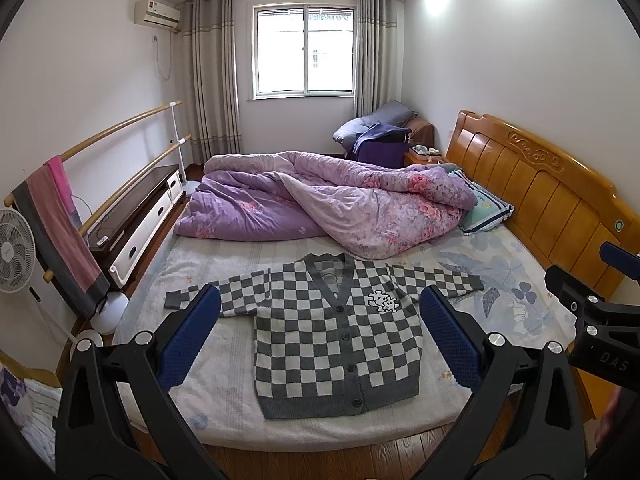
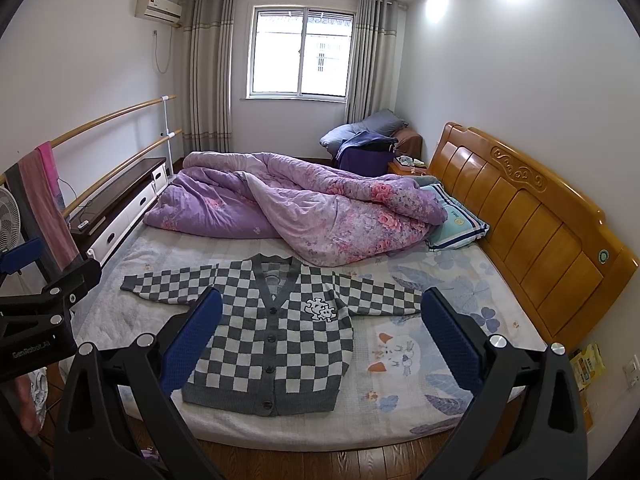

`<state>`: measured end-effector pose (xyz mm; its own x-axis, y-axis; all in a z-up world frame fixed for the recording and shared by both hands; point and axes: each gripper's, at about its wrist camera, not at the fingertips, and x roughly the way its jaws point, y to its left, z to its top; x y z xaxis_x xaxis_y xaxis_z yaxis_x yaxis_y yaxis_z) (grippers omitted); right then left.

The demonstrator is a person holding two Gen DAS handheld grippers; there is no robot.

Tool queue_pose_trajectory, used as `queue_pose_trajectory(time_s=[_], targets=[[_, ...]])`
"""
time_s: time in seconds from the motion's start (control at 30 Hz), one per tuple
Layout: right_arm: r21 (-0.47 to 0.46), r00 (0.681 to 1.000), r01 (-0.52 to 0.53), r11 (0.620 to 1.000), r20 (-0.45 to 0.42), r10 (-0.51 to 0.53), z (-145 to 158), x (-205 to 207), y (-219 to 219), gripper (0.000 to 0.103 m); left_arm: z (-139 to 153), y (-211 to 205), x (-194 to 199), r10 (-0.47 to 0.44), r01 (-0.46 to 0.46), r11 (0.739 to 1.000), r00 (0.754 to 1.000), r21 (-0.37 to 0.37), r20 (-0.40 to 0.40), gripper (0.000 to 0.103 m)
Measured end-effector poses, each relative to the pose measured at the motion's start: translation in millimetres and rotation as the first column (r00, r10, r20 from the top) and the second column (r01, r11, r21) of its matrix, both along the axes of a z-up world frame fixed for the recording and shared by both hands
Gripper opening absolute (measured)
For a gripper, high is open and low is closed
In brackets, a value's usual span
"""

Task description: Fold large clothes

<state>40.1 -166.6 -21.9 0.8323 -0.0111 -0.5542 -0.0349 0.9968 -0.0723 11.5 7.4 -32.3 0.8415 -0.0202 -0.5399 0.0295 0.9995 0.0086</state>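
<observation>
Grey-and-white checkered knit cardigan (image 1: 336, 336) lies flat, face up, buttoned, on the near part of the pale floral-sheeted bed (image 1: 500, 280). Both sleeves spread out sideways, hem toward the near bed edge, V-neck toward the far side. White patch on the chest, right of the button line.

Left gripper (image 1: 320, 312), black frame with blue textured fingers (image 1: 192, 336), is spread wide and holds nothing; it hovers above the near bed edge, apart from the cardigan. Right gripper (image 2: 322, 312), same build, is also spread wide and empty, blue fingers (image 2: 452, 336) framing the cardigan's right half in its view. Each gripper shows at the edge of the other's view: right one at the right in the left wrist view, left one at the left in the right wrist view.

Crumpled purple floral quilt (image 1: 328, 204) heaps across the far half of the bed, just beyond the collar. Striped blue-and-teal pillow (image 1: 486, 208) sits beside it against the carved orange wooden headboard (image 1: 552, 196) on the right. White standing fan (image 1: 14, 256) on the far left.
</observation>
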Motion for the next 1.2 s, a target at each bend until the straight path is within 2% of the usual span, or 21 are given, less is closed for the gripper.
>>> queue_pose_trajectory(time_s=[0.53, 0.83, 1.2], targets=[[0.003, 1.0, -0.012, 1.0, -0.024, 0.012, -6.4, 15.9, 32.1, 0.096, -2.9, 43.4, 16.0, 0.022, -0.023, 1.0, 0.999, -0.015, -0.037, 0.099], [0.013, 0.998, -0.026, 1.0, -0.062, 0.027, -19.0, 32.9, 55.2, 0.096, -8.0, 66.2, 28.9, 0.023, -0.023, 1.0, 0.997, 0.002, -0.07, 0.099], [0.007, 0.989, -0.082, 0.997, -0.121, 0.083, -38.9, 84.4, 71.4, 0.096, -26.3, 76.2, 78.3, 0.058, -0.061, 0.998, 0.989, -0.018, -0.133, 0.099]])
